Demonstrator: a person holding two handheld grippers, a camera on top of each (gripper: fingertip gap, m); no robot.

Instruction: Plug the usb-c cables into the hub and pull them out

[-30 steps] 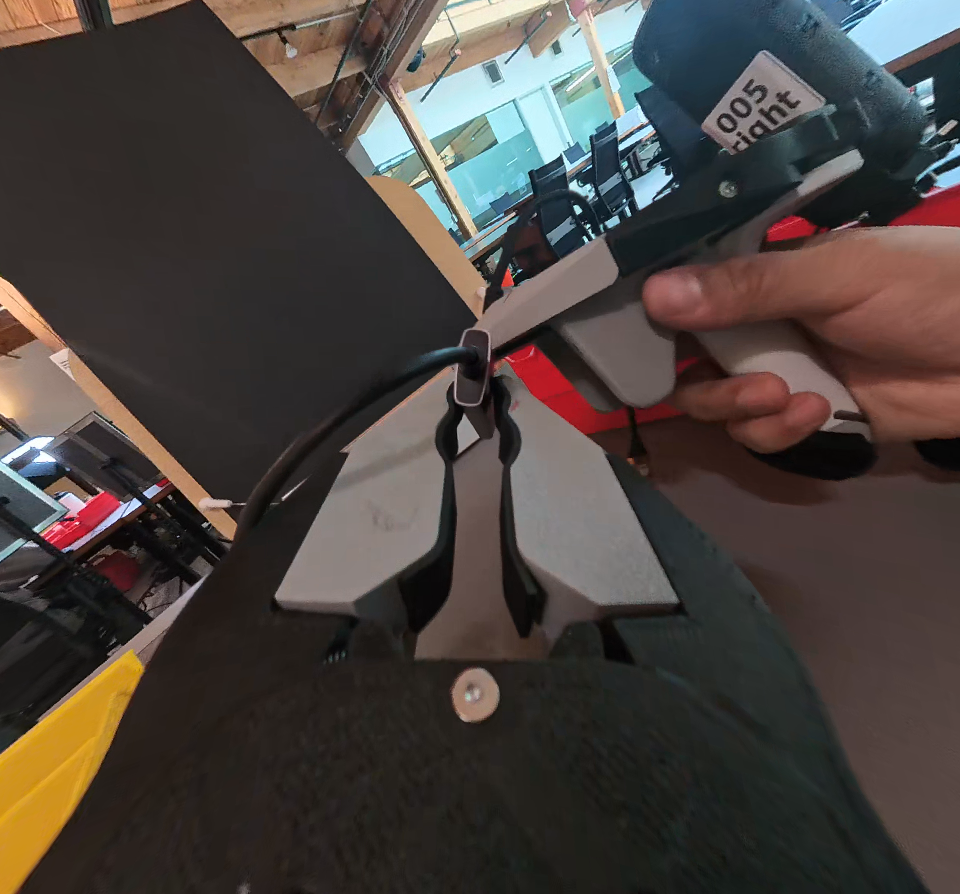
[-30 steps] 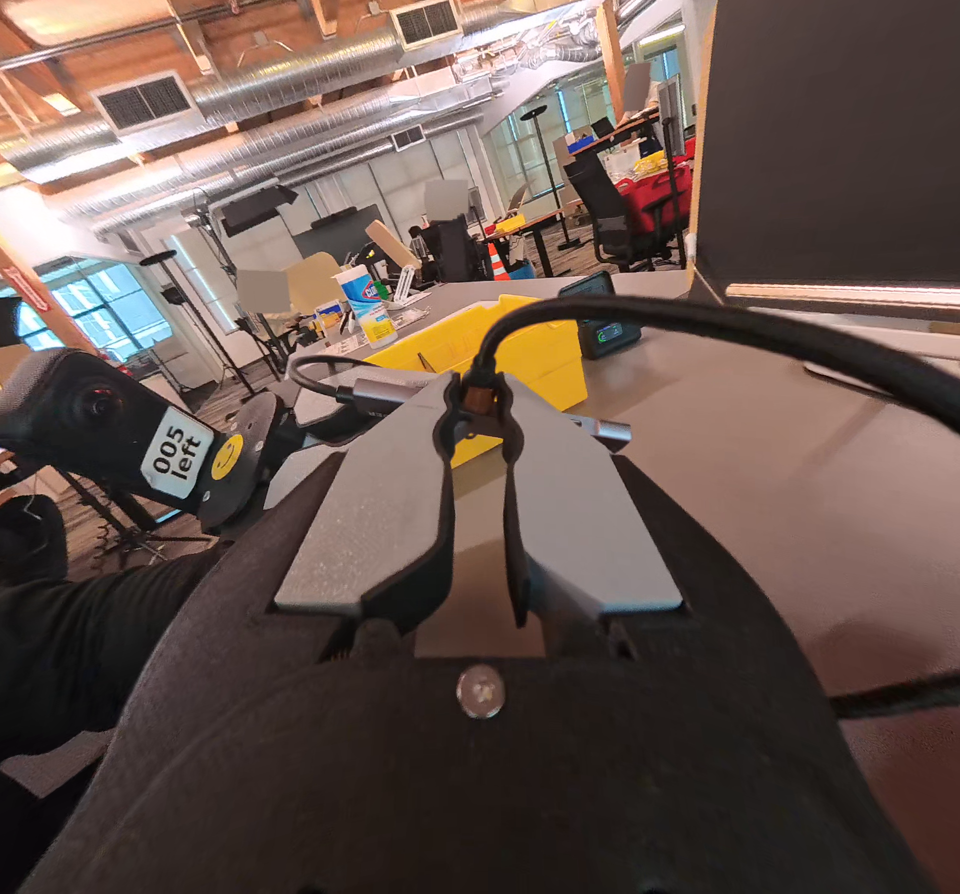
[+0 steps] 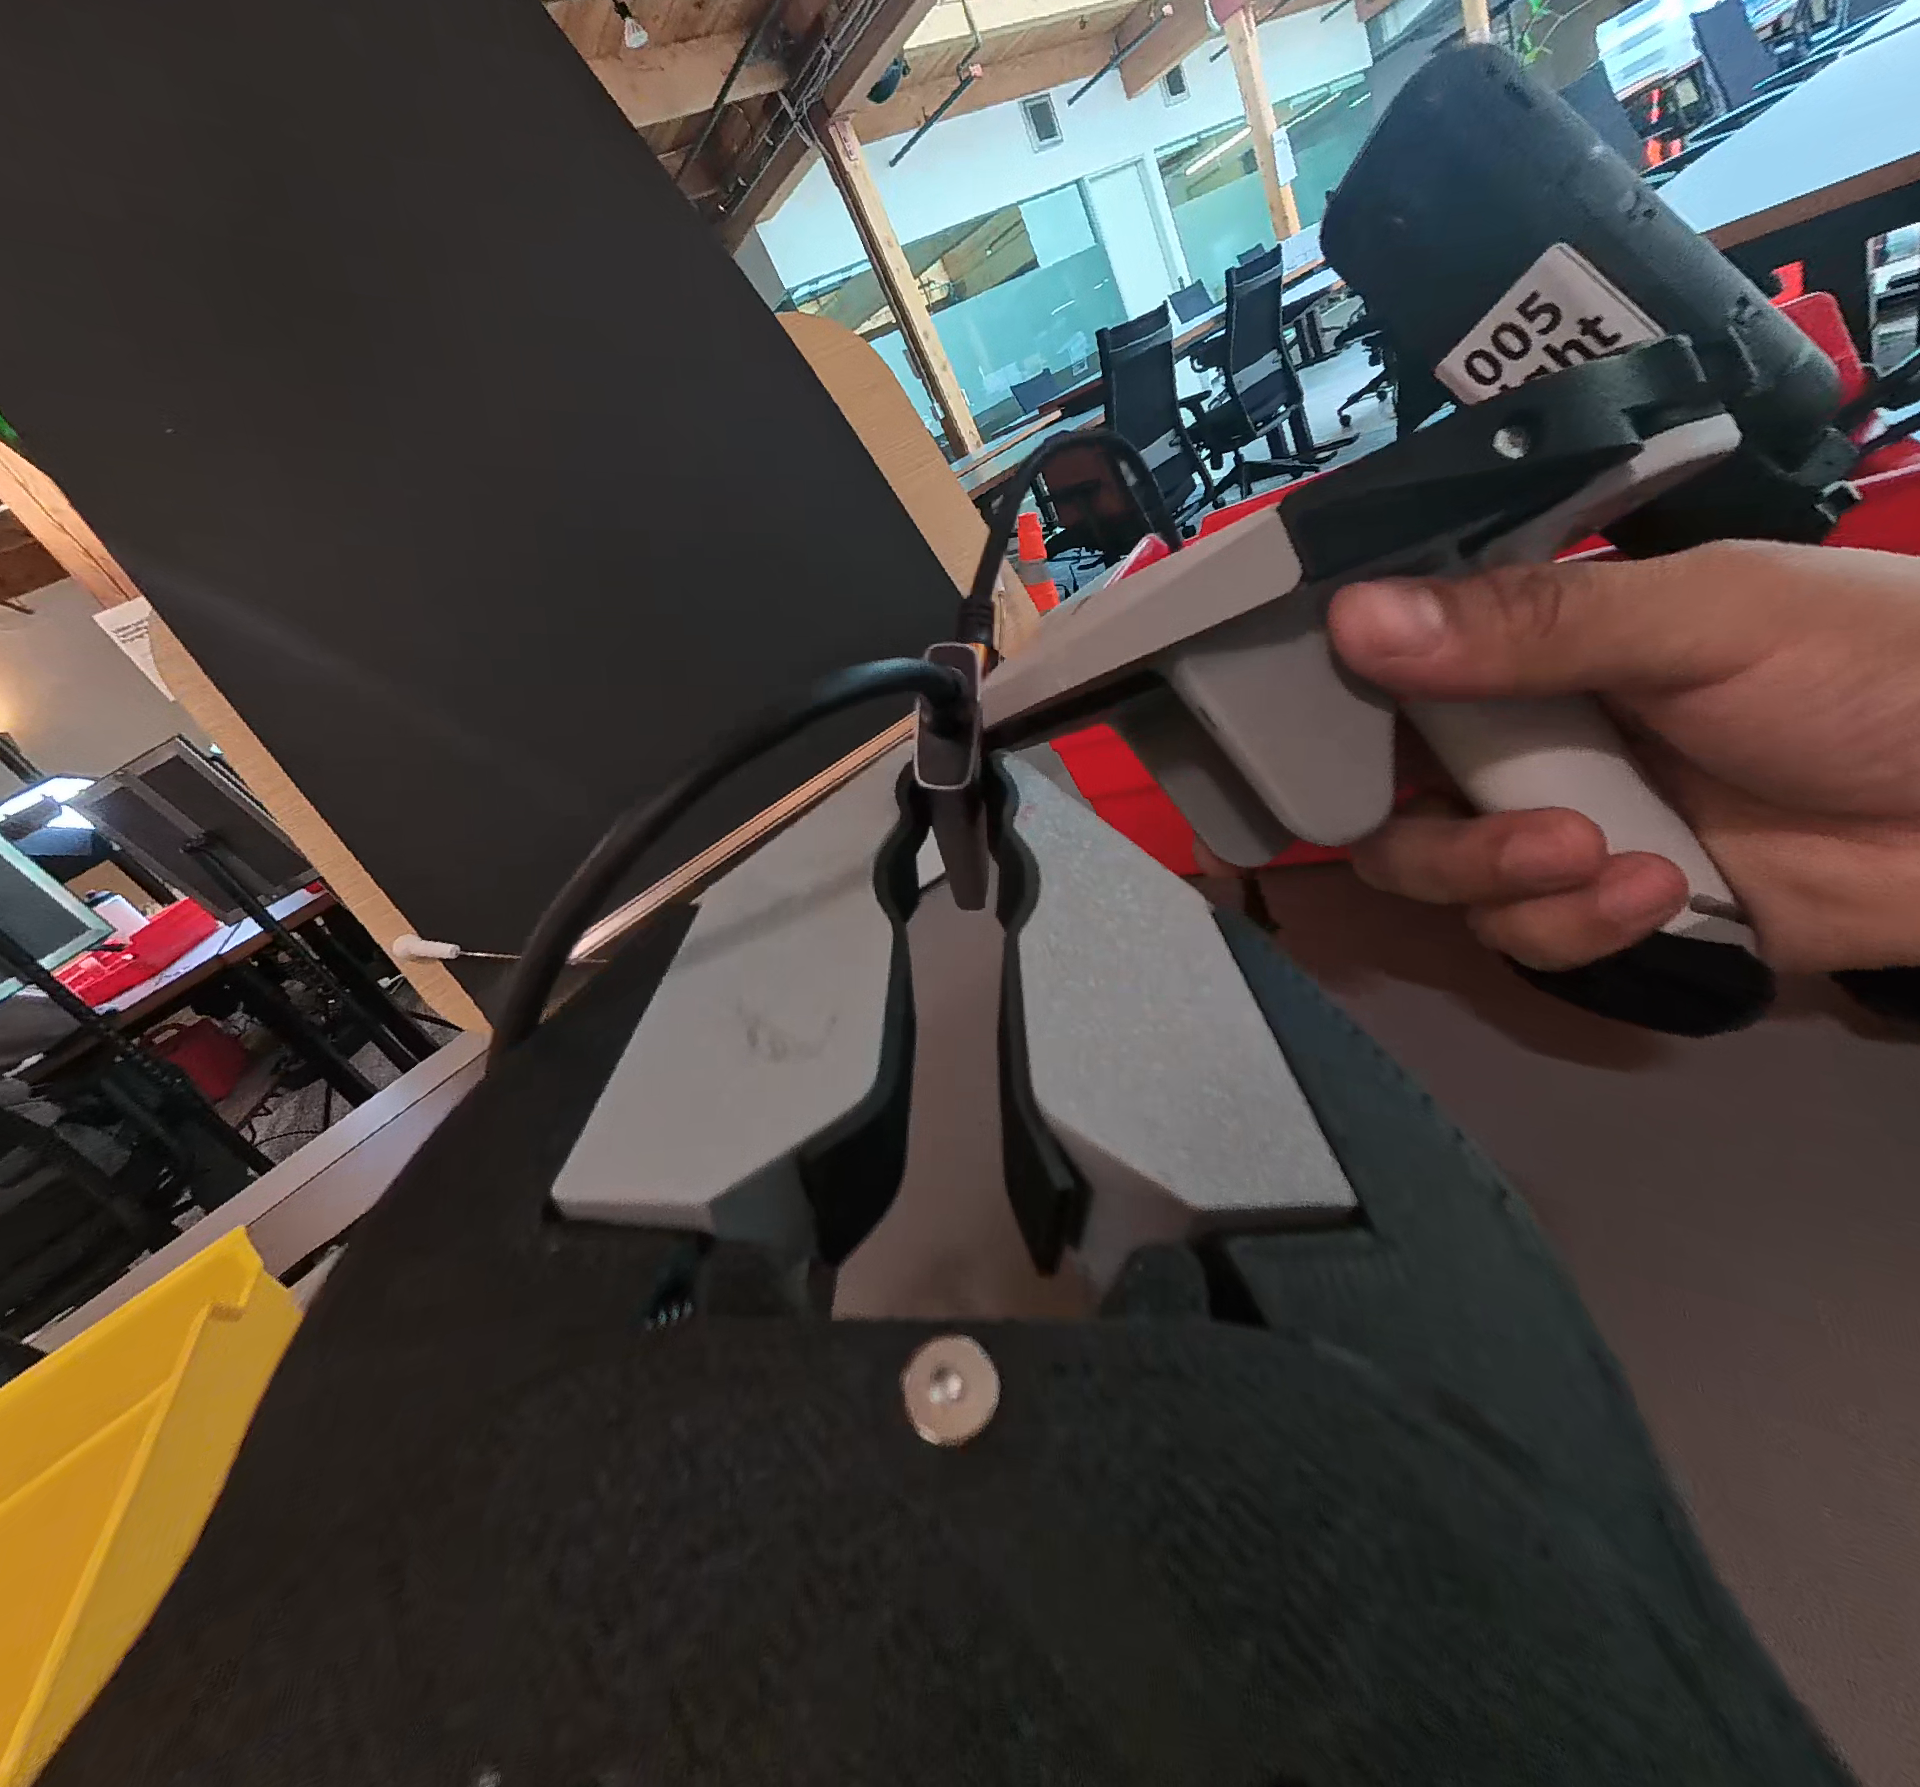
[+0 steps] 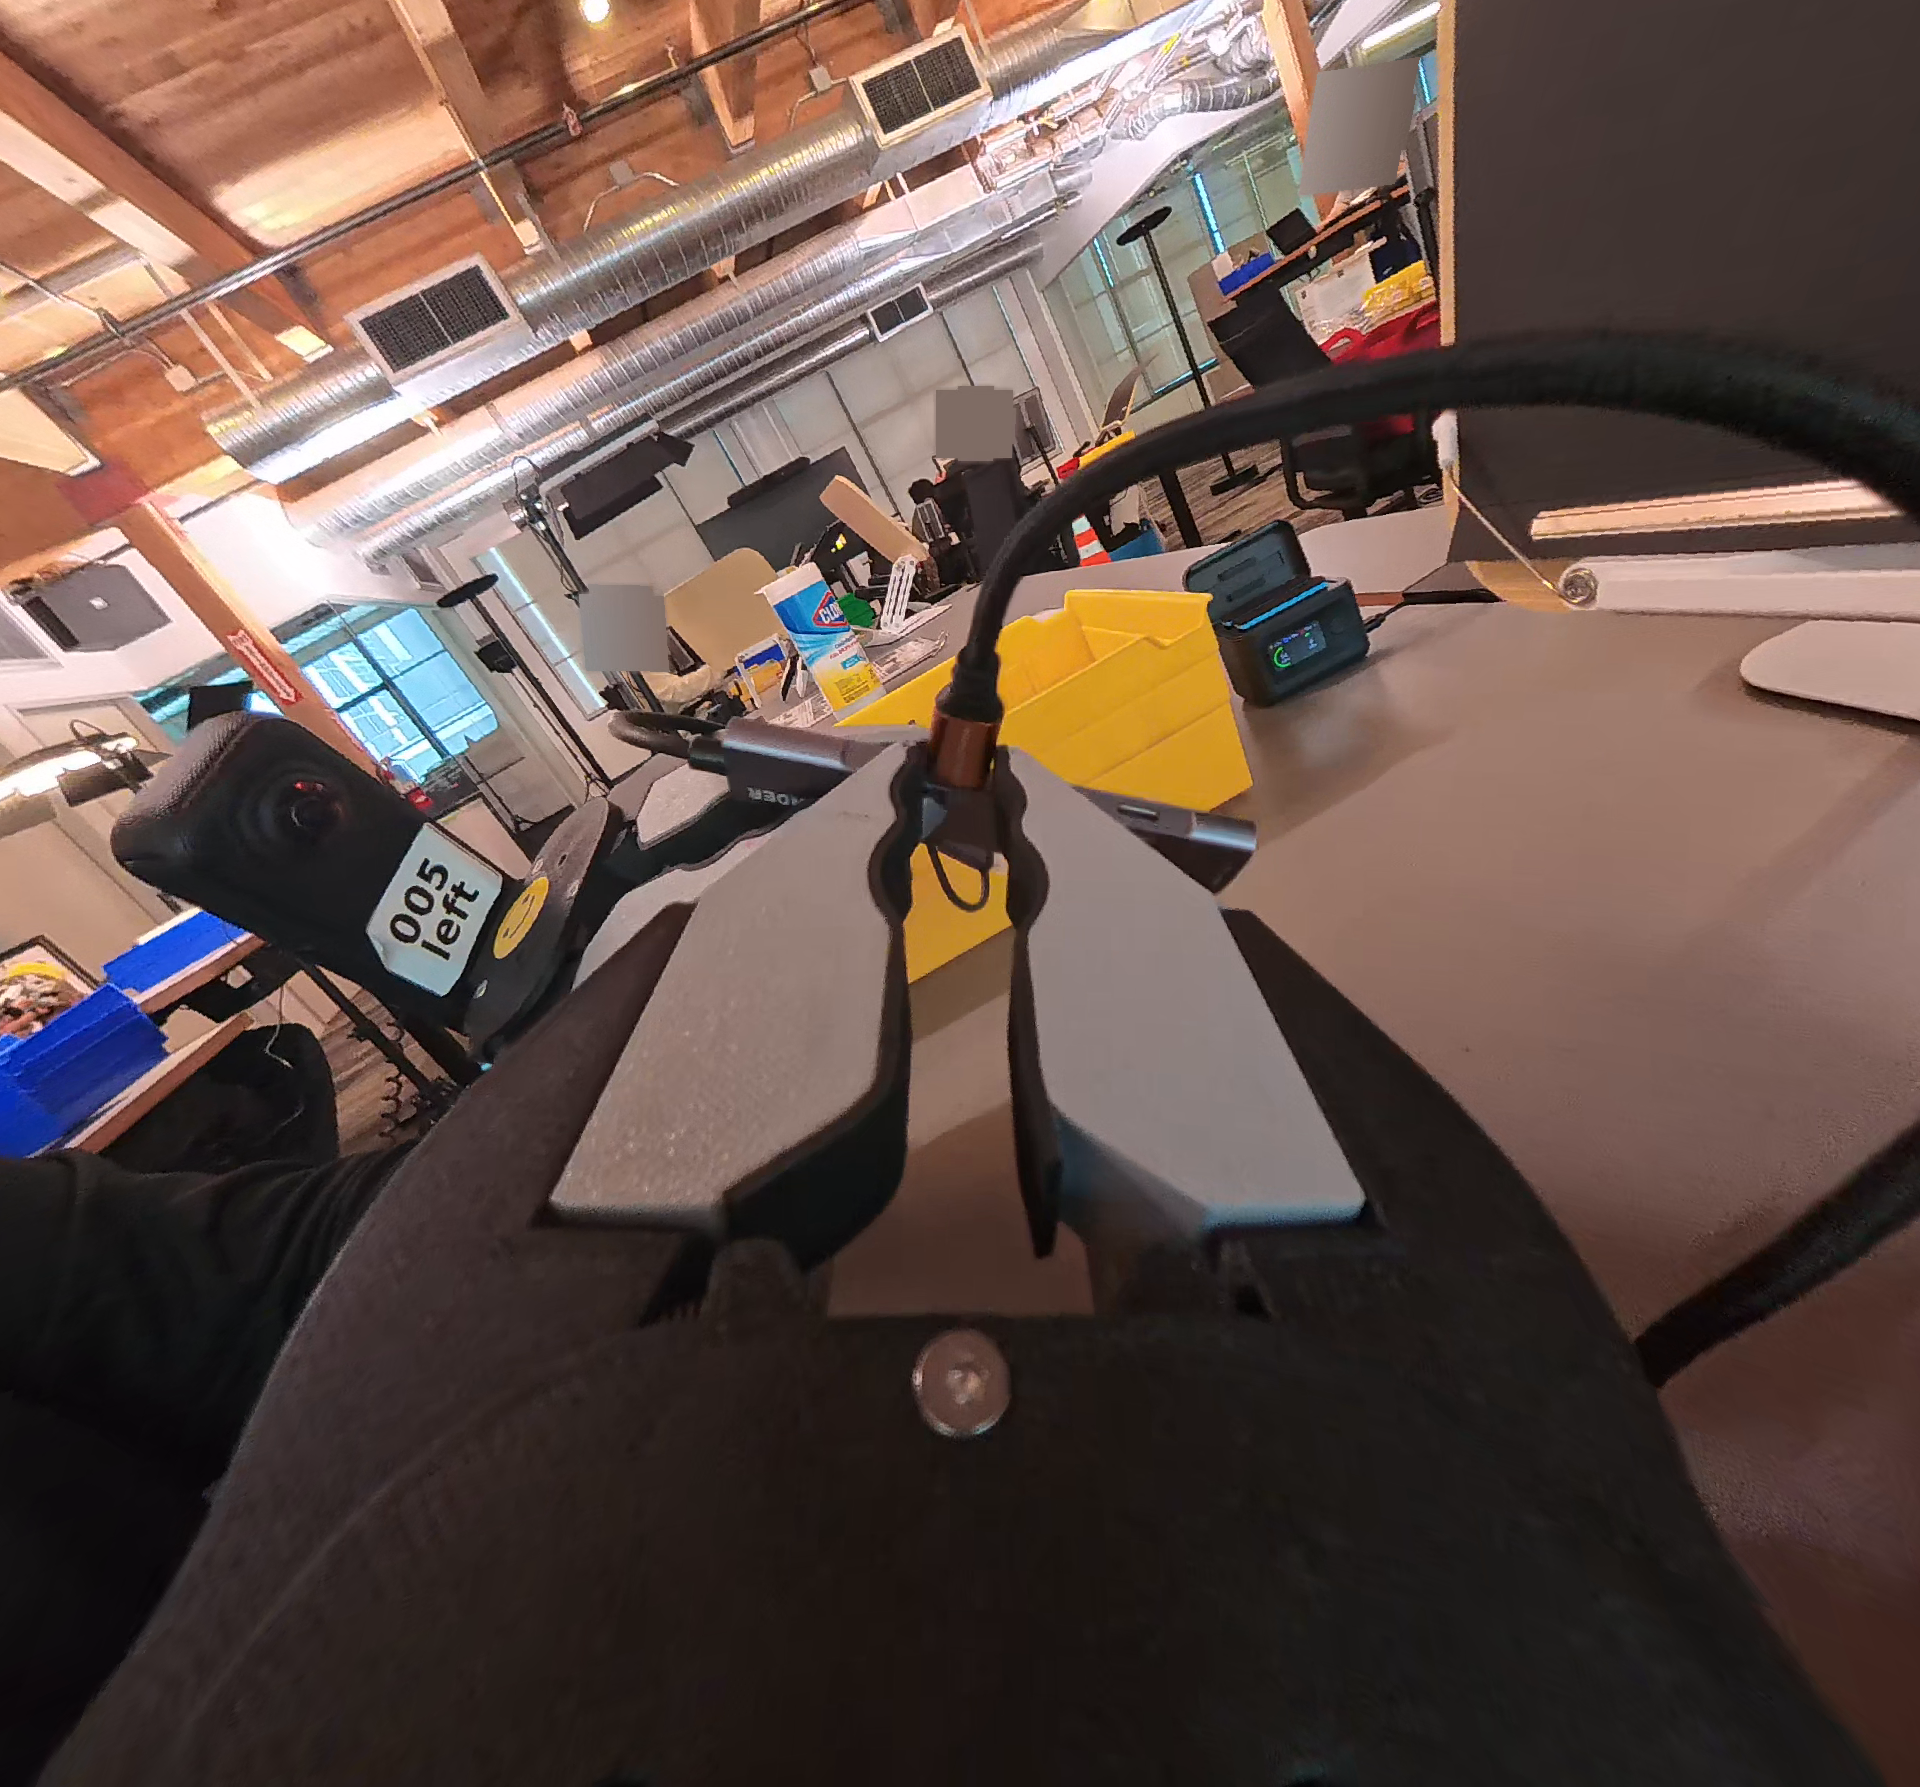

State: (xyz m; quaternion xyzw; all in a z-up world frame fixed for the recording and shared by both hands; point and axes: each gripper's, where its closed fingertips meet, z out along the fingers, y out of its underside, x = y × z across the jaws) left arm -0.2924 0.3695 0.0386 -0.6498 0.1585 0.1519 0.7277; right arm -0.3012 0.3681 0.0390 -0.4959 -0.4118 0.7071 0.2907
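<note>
The left hand-held gripper (image 3: 951, 838) pinches the grey hub (image 3: 948, 750) on edge between its tips, held up above the brown tabletop (image 3: 1662, 1270). The hub's own black lead (image 3: 665, 823) loops away to the left. The right hand-held gripper (image 4: 958, 828) pinches the copper-collared plug (image 4: 961, 750) of a black braided cable (image 4: 1351, 418), right against the hub (image 4: 790, 755); whether the plug is seated I cannot tell. A yellow bin (image 4: 1132, 698) sits behind on the tabletop.

Matt grey metal hub (image 3: 951, 771), braided cloth cable (image 4: 1195, 449), glossy yellow plastic bin (image 4: 1132, 688).
</note>
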